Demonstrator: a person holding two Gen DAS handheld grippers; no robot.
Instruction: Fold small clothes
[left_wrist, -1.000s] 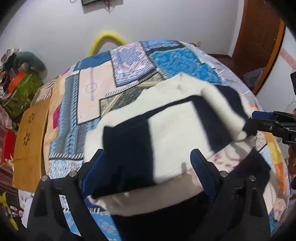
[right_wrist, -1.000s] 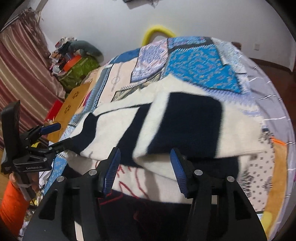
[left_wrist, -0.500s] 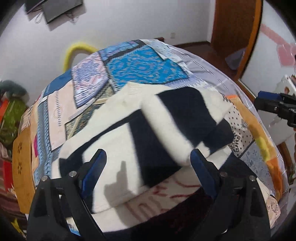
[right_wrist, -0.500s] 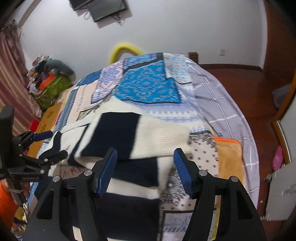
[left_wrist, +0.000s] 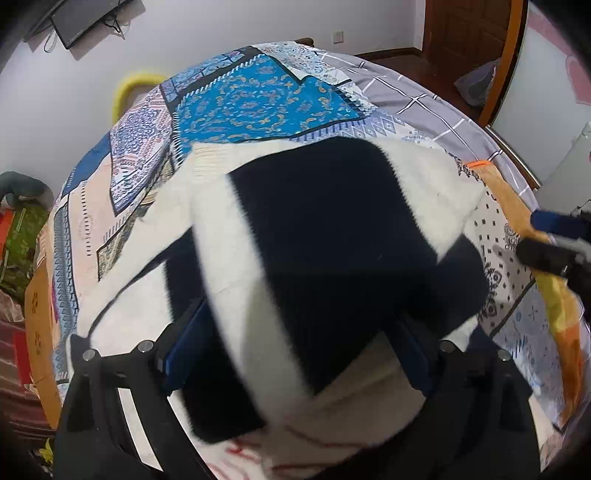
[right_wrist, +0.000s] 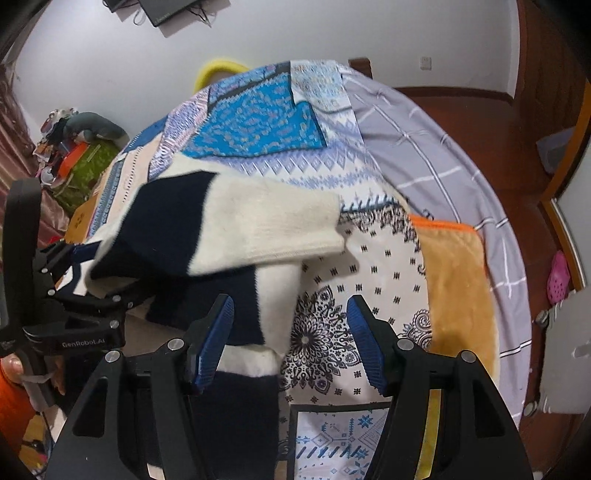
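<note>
While the left gripper (right_wrist: 88, 280) carries the striped sweater (left_wrist: 314, 236) folded over the bed's (right_wrist: 424, 147) patchwork cover, jaws hidden under it so their state is unclear, the right gripper's (right_wrist: 291, 328) jaws stand apart, empty, having just widened, apparently after letting go.

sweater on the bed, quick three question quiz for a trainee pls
1. Which colours does the fuzzy knitted sweater show? A red and green; B navy and cream; C plain grey.
2. True or false: the right tool is clamped on the sweater.
3. Fill in: the sweater is spread over a blue patterned patchwork ___.

Key: 1 B. 2 false; its jaws have just been opening and the pads press on nothing. 3 bedspread.
</note>
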